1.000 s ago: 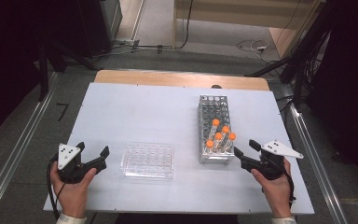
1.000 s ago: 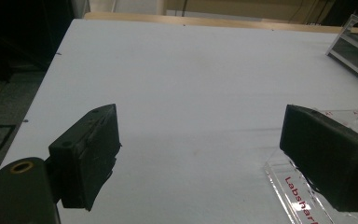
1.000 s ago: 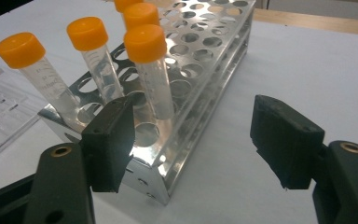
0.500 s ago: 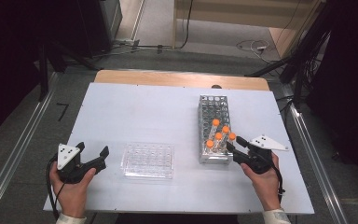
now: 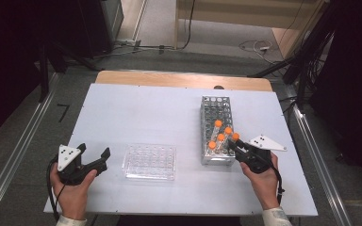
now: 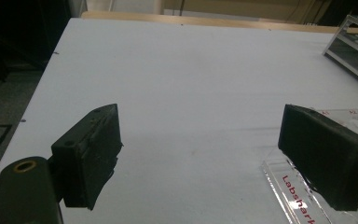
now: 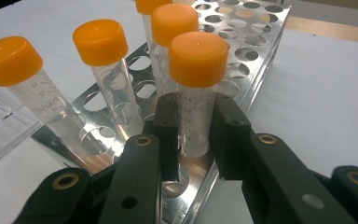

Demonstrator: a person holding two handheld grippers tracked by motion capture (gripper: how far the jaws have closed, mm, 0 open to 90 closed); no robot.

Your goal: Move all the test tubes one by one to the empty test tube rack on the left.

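At the near right corner of the metal rack (image 7: 256,42), the right gripper (image 7: 193,135) has just been closing and now clamps an orange-capped tube (image 7: 196,93) below its cap; the tube's foot is hidden behind the jaws. Over bare table (image 6: 191,70), the left gripper (image 6: 200,154) stands wide apart, one jaw covering a corner of the clear tray (image 6: 293,196).

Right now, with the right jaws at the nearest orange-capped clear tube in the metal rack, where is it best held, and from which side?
Grip the orange-capped clear tube on its bare wall just under the cap, above the perforated metal rack, coming from the rack's open outer side; neighbouring tubes crowd the other side. The right gripper has just closed there, pads on opposite walls, so it looks well placed.
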